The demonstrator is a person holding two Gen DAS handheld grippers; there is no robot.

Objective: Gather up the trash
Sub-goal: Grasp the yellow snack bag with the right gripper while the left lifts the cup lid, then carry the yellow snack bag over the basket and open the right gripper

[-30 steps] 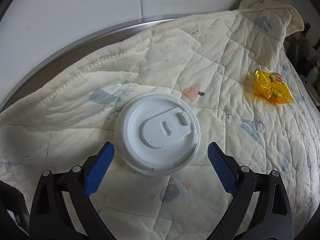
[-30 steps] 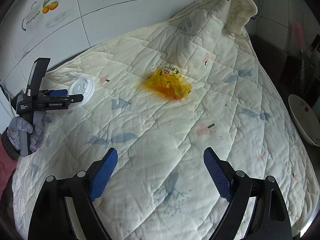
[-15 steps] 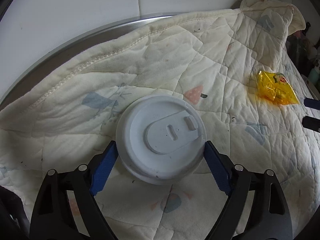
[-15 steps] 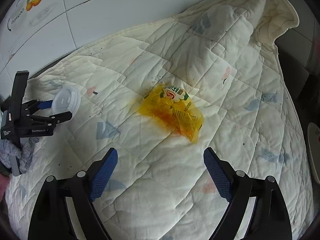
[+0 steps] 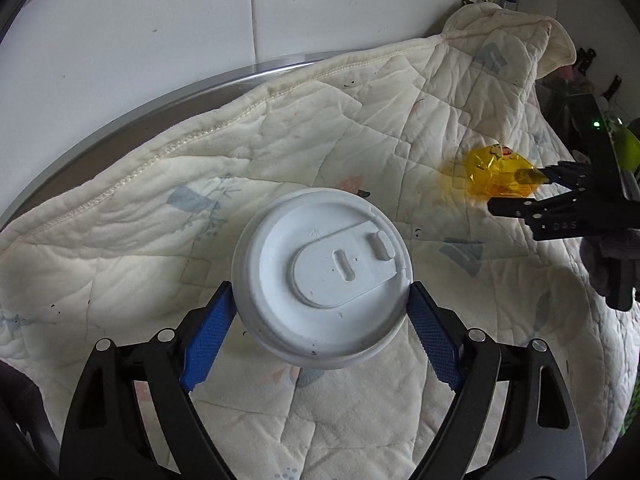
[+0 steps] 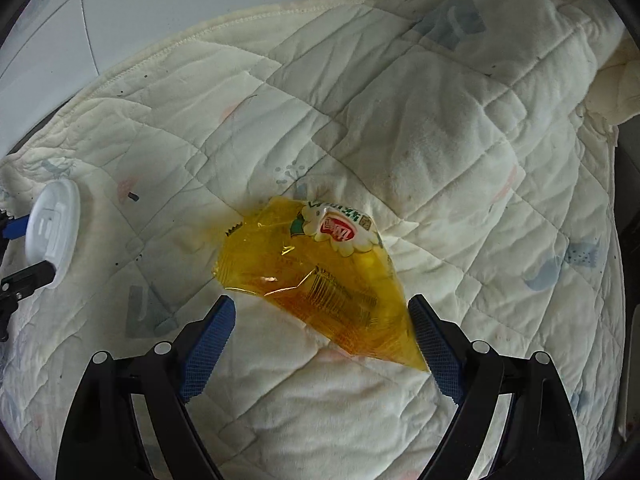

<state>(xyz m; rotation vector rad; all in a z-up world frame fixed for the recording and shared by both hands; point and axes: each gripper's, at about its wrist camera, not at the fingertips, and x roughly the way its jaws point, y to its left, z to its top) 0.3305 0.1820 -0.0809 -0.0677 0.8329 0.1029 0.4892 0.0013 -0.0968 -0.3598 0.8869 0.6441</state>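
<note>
A white plastic cup lid (image 5: 324, 272) sits between the blue pads of my left gripper (image 5: 320, 294), and both pads touch its rim. The right wrist view shows the same lid (image 6: 52, 232) at the far left, gripped edge-on. A crumpled yellow see-through snack wrapper (image 6: 320, 280) lies on the cream quilt (image 6: 400, 120). My right gripper (image 6: 320, 310) is open and straddles the wrapper's near end, with its right pad beside the wrapper's pointed corner. From the left wrist view, the right gripper (image 5: 524, 190) reaches the wrapper (image 5: 488, 176) from the right.
The quilt (image 5: 360, 128) covers a steel-edged counter (image 5: 160, 96) below a white tiled wall (image 5: 140, 20). Its far corner is folded up at the back right. A gloved hand (image 5: 608, 256) holds the right gripper. Dark clutter lies beyond the quilt's right edge.
The left jaws closed from wide open onto the lid's rim. The right gripper travelled across the quilt and down to the yellow wrapper, which now lies between its open fingers.
</note>
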